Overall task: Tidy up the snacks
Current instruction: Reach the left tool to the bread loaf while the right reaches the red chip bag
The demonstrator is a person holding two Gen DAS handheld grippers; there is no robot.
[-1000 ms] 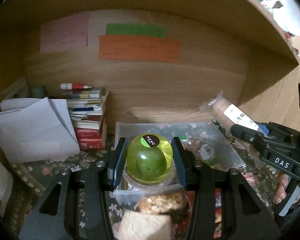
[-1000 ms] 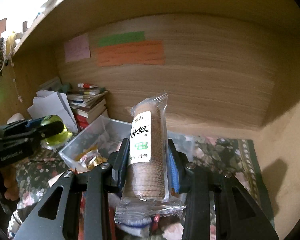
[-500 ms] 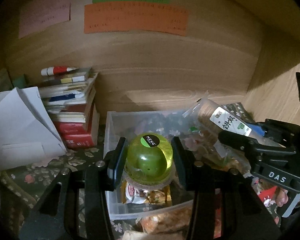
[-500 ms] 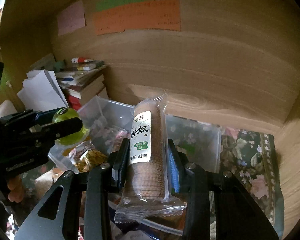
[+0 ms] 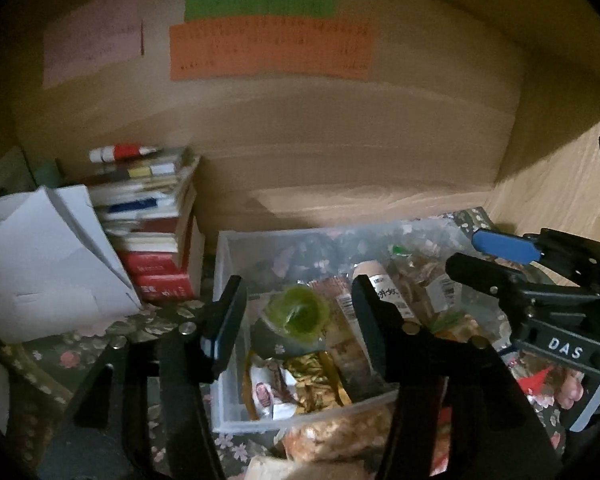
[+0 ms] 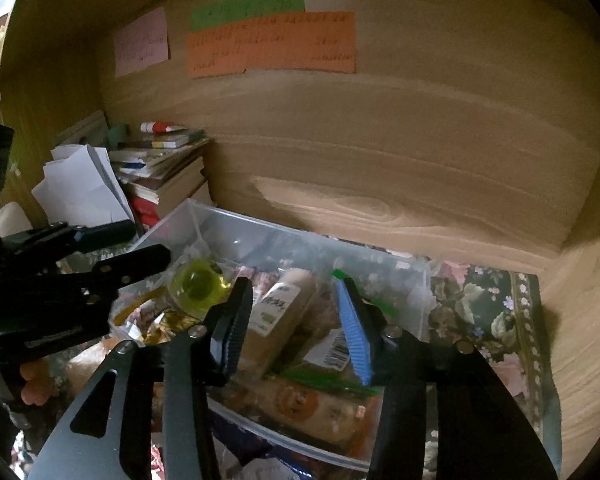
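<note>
Both grippers are positioned over the clear plastic bin (image 6: 260, 236), and the jaws of each have just been opening. The left gripper (image 5: 298, 300) now stands apart, with nothing pressed between its pads; the green jelly cup (image 5: 300, 314) lies below and just ahead of its fingertips, tipped onto its side on top of the packets already in the bin. The right gripper (image 6: 294, 312) is likewise apart and empty; the biscuit roll (image 6: 278, 312) lies in the bin just beyond and below its left finger, slanted across the other wrappers. Risk one: the jelly cup is round and rests on a loose, uneven heap, so it could roll toward the near wall of the bin or off the pile if a finger brushes it on the way out. Risk two: the left finger of the right gripper sits very close to the biscuit roll's wrapper; a sideways withdrawal could snag the film and drag the roll back out. Risk three: the two grippers are near each other above the same bin, and the inner fingers could collide if both are drawn back at once. Risk four: the bin appears well filled, so further items may slide over its low rim. Withdraw each gripper straight back and upward.
</note>
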